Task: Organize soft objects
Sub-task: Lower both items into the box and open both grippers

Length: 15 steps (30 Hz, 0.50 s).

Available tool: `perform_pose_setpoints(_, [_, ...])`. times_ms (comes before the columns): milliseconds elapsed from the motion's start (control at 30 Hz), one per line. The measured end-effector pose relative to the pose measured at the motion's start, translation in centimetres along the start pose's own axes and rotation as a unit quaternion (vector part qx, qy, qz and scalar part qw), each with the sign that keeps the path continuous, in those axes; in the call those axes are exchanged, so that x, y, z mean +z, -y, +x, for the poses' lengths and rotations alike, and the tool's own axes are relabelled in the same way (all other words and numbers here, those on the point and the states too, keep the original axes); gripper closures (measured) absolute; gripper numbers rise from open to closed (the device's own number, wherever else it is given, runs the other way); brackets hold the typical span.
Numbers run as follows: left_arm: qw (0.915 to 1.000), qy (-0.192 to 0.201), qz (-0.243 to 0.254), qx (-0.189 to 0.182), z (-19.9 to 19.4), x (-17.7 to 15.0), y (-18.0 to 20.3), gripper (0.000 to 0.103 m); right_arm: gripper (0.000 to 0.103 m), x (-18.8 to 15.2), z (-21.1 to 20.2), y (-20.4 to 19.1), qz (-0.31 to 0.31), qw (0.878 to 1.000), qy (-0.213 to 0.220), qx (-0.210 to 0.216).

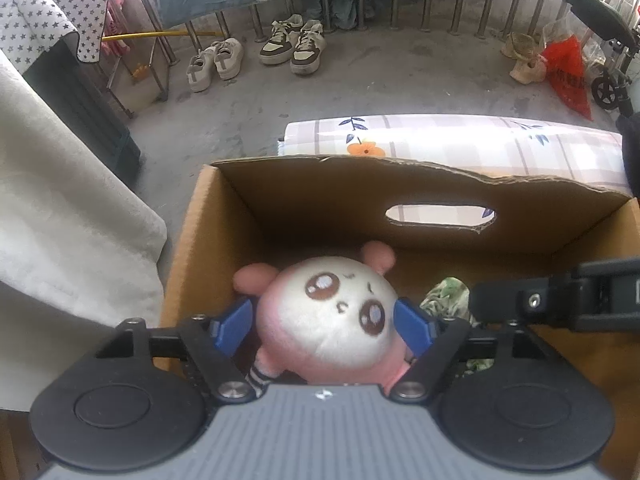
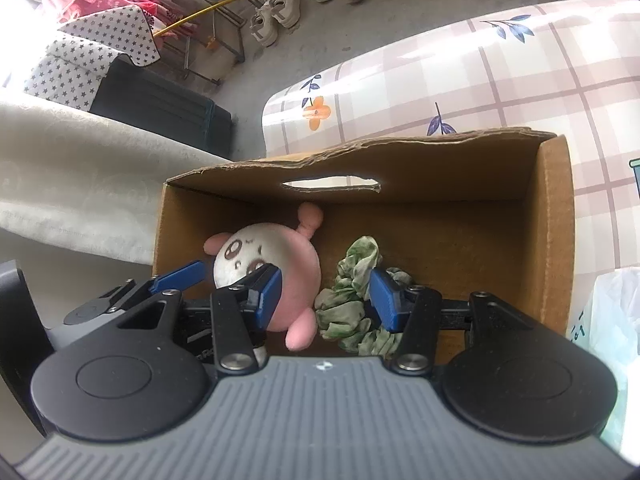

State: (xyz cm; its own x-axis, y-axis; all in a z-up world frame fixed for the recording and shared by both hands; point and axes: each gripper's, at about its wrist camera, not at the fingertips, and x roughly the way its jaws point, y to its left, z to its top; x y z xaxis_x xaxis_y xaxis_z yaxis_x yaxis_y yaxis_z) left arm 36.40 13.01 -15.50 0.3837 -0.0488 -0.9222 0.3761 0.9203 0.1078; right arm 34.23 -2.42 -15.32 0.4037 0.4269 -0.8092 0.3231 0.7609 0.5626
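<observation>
A pink and white plush toy (image 1: 332,312) lies inside an open cardboard box (image 1: 280,204). My left gripper (image 1: 324,320) is down in the box with its blue fingers on both sides of the plush head, pressed against it. A green scrunchie (image 2: 352,304) lies beside the plush (image 2: 276,264) in the box (image 2: 552,220). My right gripper (image 2: 328,296) is open inside the box, its fingers wide apart around the scrunchie and the plush's edge. The left gripper (image 2: 224,272) also shows in the right wrist view.
The box stands on a table with a checked floral cloth (image 2: 480,72). A beige fabric (image 1: 60,208) hangs at the left. Two pairs of shoes (image 1: 256,52) sit on the floor beyond. A white plastic bag (image 2: 612,320) lies at the right.
</observation>
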Motion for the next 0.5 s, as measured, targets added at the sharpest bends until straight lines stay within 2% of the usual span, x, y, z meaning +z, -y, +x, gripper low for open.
perform_pose_setpoints(133, [0.9999, 0.000, -0.012, 0.002, -1.5, -0.1, -0.9, 0.021, 0.055, 0.2, -0.8, -0.4, -0.011, 1.000, -0.006, -0.001])
perform_pose_setpoints(300, [0.9988, 0.010, -0.047, -0.003, -4.7, -0.2, -2.5, 0.019, 0.055, 0.4, -1.6, -1.8, -0.056, 0.998, -0.029, -0.011])
perform_pose_setpoints(500, [0.9942, 0.023, -0.105, 0.004, -8.8, -0.5, -5.5, 0.019, 0.063, -0.4, 0.4, -3.5, -0.100, 0.990, -0.097, -0.023])
